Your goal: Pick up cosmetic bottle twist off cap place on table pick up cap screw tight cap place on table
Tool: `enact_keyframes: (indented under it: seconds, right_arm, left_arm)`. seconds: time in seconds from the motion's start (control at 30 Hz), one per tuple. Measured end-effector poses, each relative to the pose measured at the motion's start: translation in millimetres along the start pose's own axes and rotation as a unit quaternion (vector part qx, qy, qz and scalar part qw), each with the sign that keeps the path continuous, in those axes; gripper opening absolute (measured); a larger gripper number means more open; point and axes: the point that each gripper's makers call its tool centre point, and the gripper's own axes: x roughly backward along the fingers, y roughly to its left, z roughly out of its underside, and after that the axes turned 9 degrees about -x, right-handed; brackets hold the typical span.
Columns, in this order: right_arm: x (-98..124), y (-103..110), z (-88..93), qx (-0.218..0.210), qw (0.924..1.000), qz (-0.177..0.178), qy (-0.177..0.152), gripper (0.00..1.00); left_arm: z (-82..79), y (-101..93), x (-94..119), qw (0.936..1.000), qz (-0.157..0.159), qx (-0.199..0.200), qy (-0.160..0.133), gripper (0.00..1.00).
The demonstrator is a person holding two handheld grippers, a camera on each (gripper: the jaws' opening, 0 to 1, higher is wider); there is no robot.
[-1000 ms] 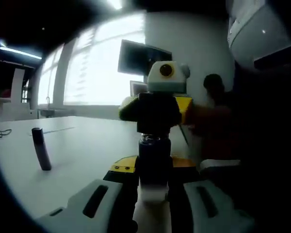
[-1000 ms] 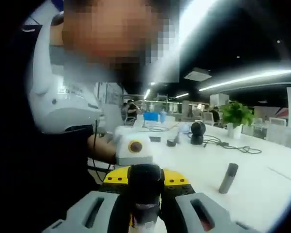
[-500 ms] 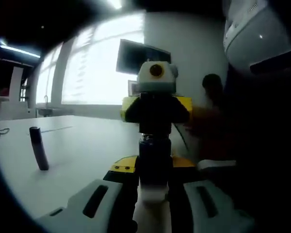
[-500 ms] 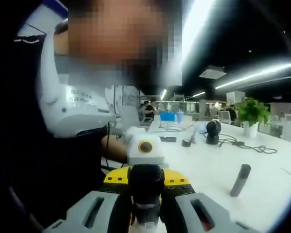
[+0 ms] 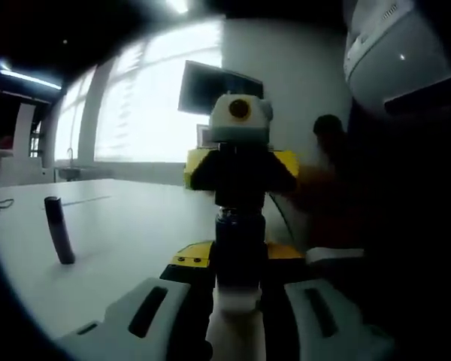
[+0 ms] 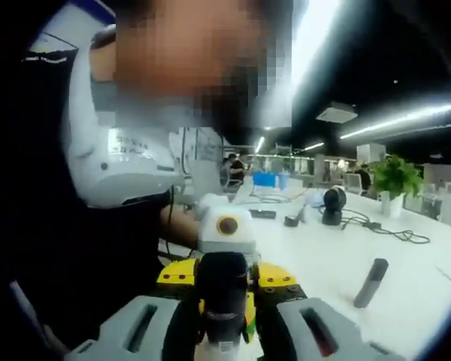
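**Bottle held between both grippers, cap end in the R one**

L gripper view, left to right: a dark slim tube (image 5: 59, 239) stands a bit tilted on the white table (image 5: 135, 233), well apart from the grippers. Centre: L gripper (image 5: 239, 301), jaws narrowed onto the cosmetic bottle (image 5: 240, 259), dark body w/ a pale lower end sitting between the jaws. The bottle points away from the camera, held up off the table. At its far end the R gripper (image 5: 240, 171) faces back toward the lens, yellow and black, closed around the cap end; the cap itself is hidden by its jaws. Behind: bright windows and a dark monitor (image 5: 218, 86). Far right: a person's dark clothing, blurred.

R gripper view, left to right: the person's torso (image 6: 98, 203), white and dark top, close up. Centre bottom: R gripper (image 6: 222, 320), jaws narrow, clamped on the dark cap (image 6: 222, 282); bottle neck just below it. The L gripper's (image 6: 224, 259) yellow front sits just behind the cap. Right of centre: a small black round device (image 6: 332, 203) w/ a cable on the table, then the dark tube (image 6: 370, 282) standing near the table's right side, and a green plant (image 6: 395, 177) farther back.
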Motion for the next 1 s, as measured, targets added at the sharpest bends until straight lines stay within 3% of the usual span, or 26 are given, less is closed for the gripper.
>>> enact_keyframes:
  seconds: [0.03,0.1,0.23,0.27,0.33,0.37,0.4,0.53,0.6,0.67,0.8,1.0]
  right_arm:
    - [0,0,-4.9,-0.011,0.9997,0.009,-0.018,0.47]
    - [4,-7,-12.3,-0.020,0.9984,0.033,-0.042,0.44]
    - [7,-13,-19.0,-0.018,0.9953,0.073,-0.061,0.46]
    - [-10,-7,-13.3,-0.012,0.9950,0.089,-0.044,0.47]
    - [-32,5,-22.7,-0.040,0.9910,0.103,-0.076,0.50]
    - [-40,8,-29.2,-0.031,0.9894,0.109,-0.091,0.50]
    - [-39,8,-32.4,-0.029,0.9871,0.122,-0.100,0.49]
    - [-50,4,-28.4,-0.010,0.9785,0.187,-0.086,0.47]
    - [-63,7,-32.8,-0.032,0.9715,0.209,-0.108,0.46]
    - [-54,6,-42.4,-0.051,0.9645,0.216,-0.144,0.45]
    - [-30,-7,-44.9,-0.067,0.9422,0.282,-0.167,0.43]
    - [2,-33,-35.8,-0.044,0.8931,0.424,-0.143,0.36]
  left_arm:
    - [0.2,1.0,0,1.0000,-0.002,-0.001,0.000,0.13]
    - [0.5,3.2,0,1.0000,-0.007,-0.002,0.001,0.13]
    - [2.1,12.1,-1,0.9996,-0.027,-0.005,0.003,0.13]
    - [2.7,14.5,-1,0.9994,-0.034,-0.006,0.004,0.13]
    - [3.7,20.2,-1,0.9988,-0.048,-0.008,0.007,0.13]
    - [4.1,21.7,-1,0.9986,-0.052,-0.008,0.007,0.13]
    - [4.5,23.7,-1,0.9983,-0.057,-0.009,0.008,0.13]
    - [5.7,29.5,-1,0.9972,-0.073,-0.012,0.011,0.13]
    - [6.2,32.2,-1,0.9967,-0.080,-0.014,0.012,0.13]
    - [6.8,36.3,-1,0.9956,-0.090,-0.022,0.013,0.13]
    - [7.8,40.9,-1,0.9941,-0.102,-0.034,0.015,0.13]
    - [9.3,45.7,-1,0.9928,-0.115,-0.030,0.018,0.13]
